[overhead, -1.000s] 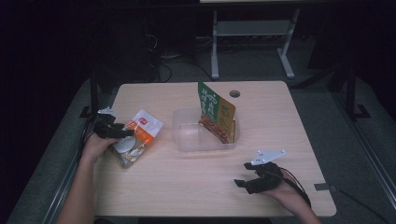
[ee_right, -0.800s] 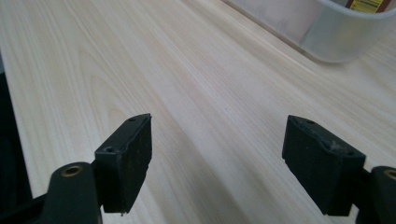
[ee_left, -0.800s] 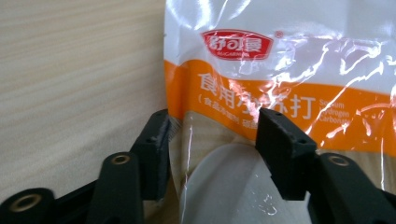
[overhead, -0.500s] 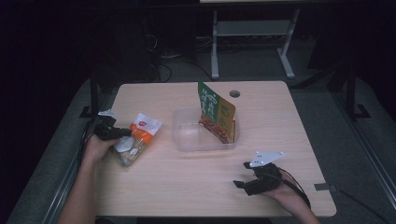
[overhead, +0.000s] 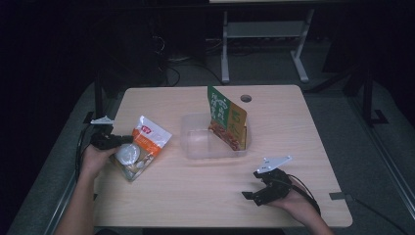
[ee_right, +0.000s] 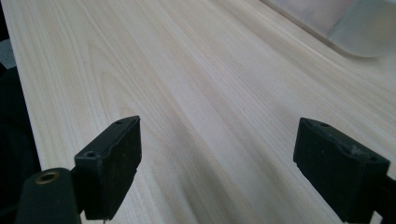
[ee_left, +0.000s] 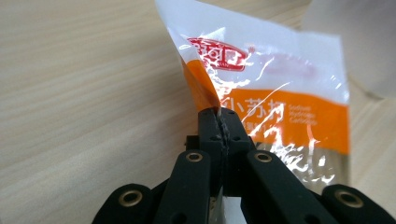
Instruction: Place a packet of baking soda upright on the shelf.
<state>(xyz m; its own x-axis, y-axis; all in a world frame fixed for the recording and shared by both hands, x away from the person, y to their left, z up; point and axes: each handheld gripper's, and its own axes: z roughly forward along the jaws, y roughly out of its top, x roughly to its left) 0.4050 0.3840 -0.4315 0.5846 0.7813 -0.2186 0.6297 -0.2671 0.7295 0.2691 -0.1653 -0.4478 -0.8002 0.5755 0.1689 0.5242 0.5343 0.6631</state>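
Observation:
An orange and white snack bag [overhead: 143, 148] lies at the table's left. My left gripper [overhead: 125, 139] is shut on its near edge, and its jaws have just been closing on it. In the left gripper view the black jaws pinch the crinkled plastic of the bag [ee_left: 285, 98] at the gripper's [ee_left: 219, 125] tips. A clear plastic container [overhead: 198, 145] stands mid-table with a green and yellow bag [overhead: 226, 121] upright inside it. My right gripper [overhead: 252, 185] rests open at the front right. Its [ee_right: 217, 158] jaws have just been opening, with bare wood between them.
The wooden table [overhead: 195, 205] has a round cable hole [overhead: 246, 98] near its far edge. A corner of the clear container [ee_right: 359, 32] shows at the top right of the right gripper view. Dark floor and a white stand lie beyond the table.
The left gripper has closed on the snack bag's edge and shifted slightly, tilting the bag. The right hand has stayed put.

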